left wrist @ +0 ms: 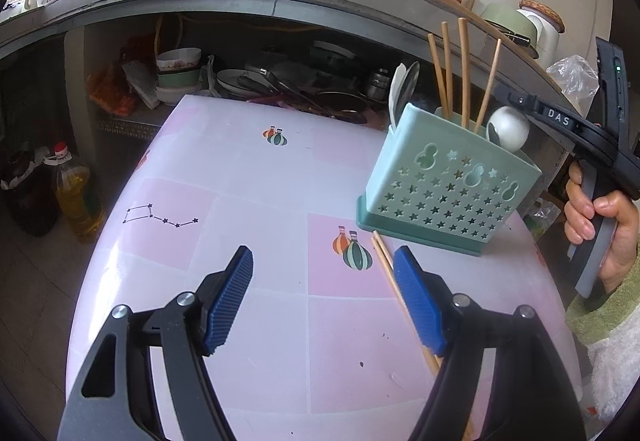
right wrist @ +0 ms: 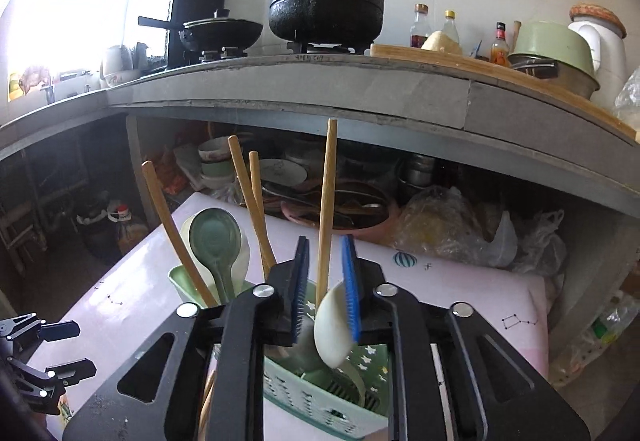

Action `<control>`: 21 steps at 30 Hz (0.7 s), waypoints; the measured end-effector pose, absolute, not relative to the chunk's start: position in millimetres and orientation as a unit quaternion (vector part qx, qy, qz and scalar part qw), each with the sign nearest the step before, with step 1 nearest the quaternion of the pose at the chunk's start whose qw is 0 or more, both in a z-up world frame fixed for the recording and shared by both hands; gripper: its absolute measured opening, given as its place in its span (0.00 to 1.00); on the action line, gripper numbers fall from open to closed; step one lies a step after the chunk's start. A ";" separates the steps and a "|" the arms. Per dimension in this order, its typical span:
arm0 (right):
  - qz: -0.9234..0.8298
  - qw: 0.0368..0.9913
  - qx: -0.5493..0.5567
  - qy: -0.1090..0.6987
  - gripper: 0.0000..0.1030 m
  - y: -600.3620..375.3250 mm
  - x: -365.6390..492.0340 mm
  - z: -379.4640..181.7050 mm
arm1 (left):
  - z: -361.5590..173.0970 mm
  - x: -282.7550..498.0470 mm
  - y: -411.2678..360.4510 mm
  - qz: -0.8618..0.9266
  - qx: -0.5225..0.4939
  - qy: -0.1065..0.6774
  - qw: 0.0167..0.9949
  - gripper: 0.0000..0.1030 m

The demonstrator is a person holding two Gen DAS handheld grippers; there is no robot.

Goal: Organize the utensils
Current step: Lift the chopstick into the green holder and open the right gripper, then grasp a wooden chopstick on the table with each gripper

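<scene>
Left gripper (left wrist: 323, 297) hovers agape and empty over the table (left wrist: 248, 177); two chopsticks (left wrist: 386, 265) lie just beside its right finger. Beyond stands the caddy (left wrist: 448, 193) holding chopsticks and spoons. Right view only: right gripper (right wrist: 326, 285) parted over the caddy (right wrist: 304, 397), a white spoon (right wrist: 332, 333) against its right pad, an upright chopstick (right wrist: 326, 201) between the jaws, grip uncertain; green spoon (right wrist: 216, 237) behind.

chopsticks (left wrist: 386, 269) partly hidden behind fingers (left wrist: 420, 305)

Pink table (left wrist: 248, 177) bears utensil holder (left wrist: 448, 197), loose chopsticks (left wrist: 386, 265)
</scene>
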State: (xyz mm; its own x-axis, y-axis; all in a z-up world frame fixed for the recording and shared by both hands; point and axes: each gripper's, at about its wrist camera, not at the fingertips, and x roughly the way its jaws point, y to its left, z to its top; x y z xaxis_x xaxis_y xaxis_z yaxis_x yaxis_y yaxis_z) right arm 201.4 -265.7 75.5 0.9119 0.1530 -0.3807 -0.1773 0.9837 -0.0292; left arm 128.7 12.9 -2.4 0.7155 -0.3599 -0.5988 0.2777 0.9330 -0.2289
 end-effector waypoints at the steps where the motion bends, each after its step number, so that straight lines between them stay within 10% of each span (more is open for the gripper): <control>1: 0.082 0.979 -0.026 0.185 0.37 -269.5 193.6 79.4 | -2.1 127.5 11.1 -0.172 -0.058 0.336 0.924 0.68; 11: 0.072 0.979 0.099 0.166 0.43 -298.2 103.1 75.6 | -9.5 118.3 -20.2 -0.200 -0.028 0.361 0.911 0.68; 21: 0.105 0.911 0.198 0.347 0.43 -265.1 78.1 -40.7 | -43.3 110.6 -71.9 -0.261 0.023 0.415 0.871 0.28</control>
